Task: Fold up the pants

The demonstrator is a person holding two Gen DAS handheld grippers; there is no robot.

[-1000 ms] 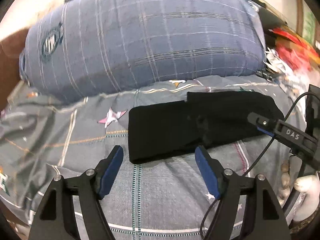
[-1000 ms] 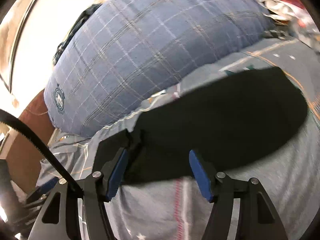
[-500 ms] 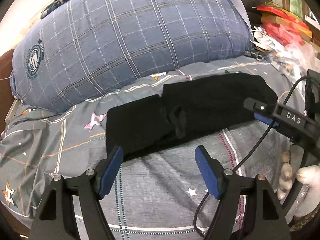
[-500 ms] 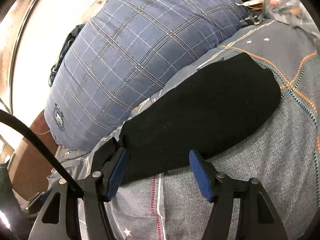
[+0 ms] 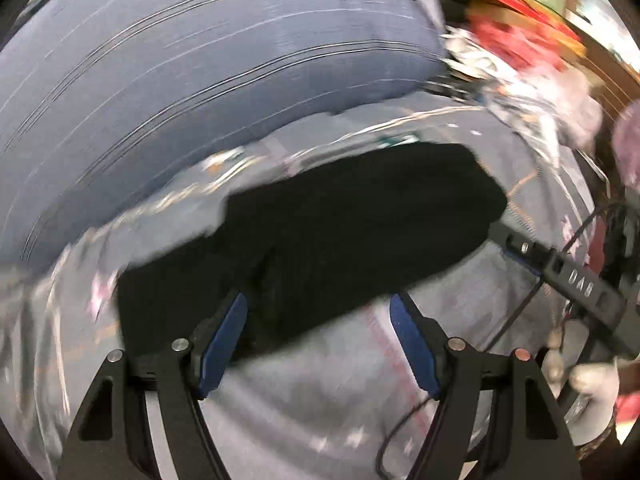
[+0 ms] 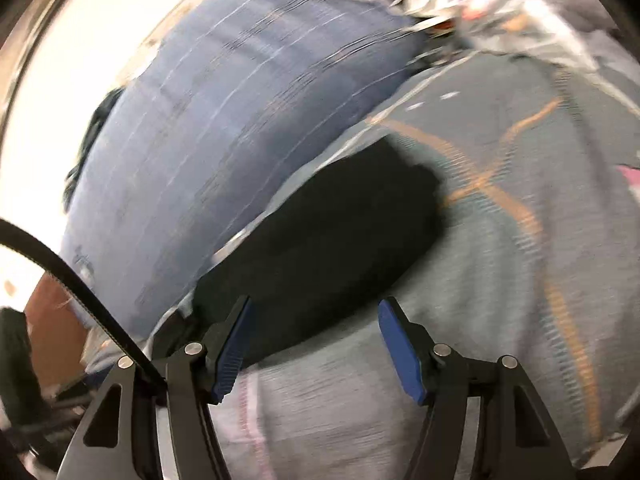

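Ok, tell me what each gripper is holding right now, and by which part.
Nothing is held. The left gripper and the right gripper are both open with nothing between their pads; the folded black pants lie loose on the bedsheet.

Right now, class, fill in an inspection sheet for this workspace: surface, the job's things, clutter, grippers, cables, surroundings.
Surface: grey bedsheet with stars and orange lines; blurred by motion.
Job's things: black pants, folded into a long bundle, lying on the sheet.
Clutter: red and white heap at the far right; too blurred to identify.
Grippers: left gripper open, empty, at the pants' near edge; right gripper open, empty, also at the near edge.
Cables: thin black cable beside the right gripper; thick black cable at the left in the right wrist view.
Surroundings: big blue plaid pillow behind the pants.
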